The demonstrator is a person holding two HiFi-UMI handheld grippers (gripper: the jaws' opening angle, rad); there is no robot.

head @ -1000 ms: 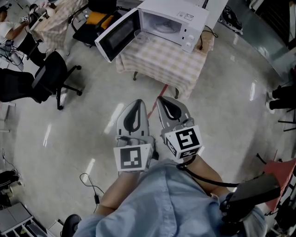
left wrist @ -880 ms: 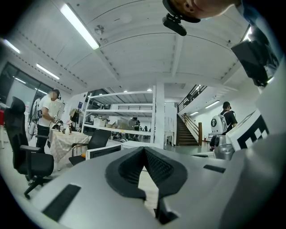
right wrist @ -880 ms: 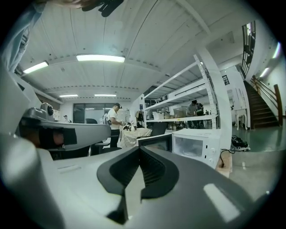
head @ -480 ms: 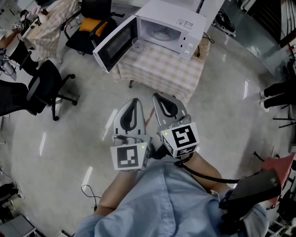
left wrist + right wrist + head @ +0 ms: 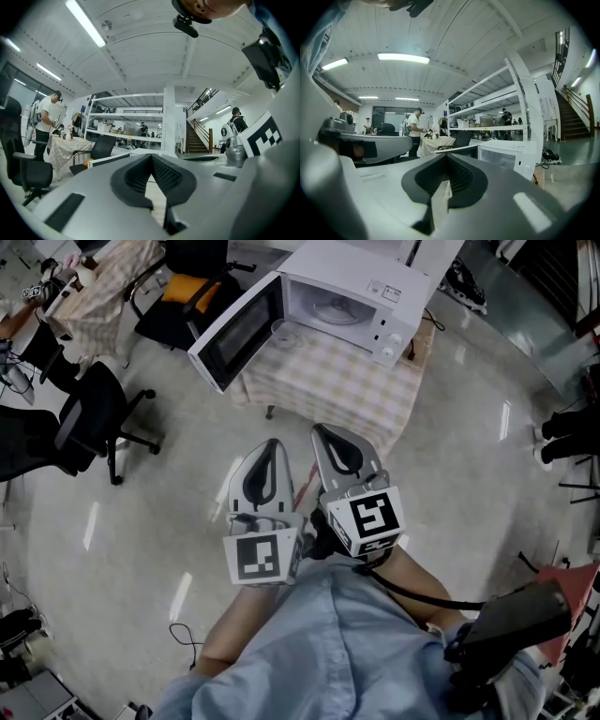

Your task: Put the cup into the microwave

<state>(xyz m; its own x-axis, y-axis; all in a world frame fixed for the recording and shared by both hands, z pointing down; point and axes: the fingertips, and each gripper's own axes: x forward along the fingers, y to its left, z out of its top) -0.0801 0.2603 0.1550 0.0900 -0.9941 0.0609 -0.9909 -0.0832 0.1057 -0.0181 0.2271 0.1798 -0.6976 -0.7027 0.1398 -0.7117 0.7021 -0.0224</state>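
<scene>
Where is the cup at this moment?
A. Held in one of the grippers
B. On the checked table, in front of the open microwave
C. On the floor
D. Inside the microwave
B: the clear cup stands on the checked table just in front of the microwave, whose door is open; the left gripper and right gripper are shut with nothing in them.
</scene>
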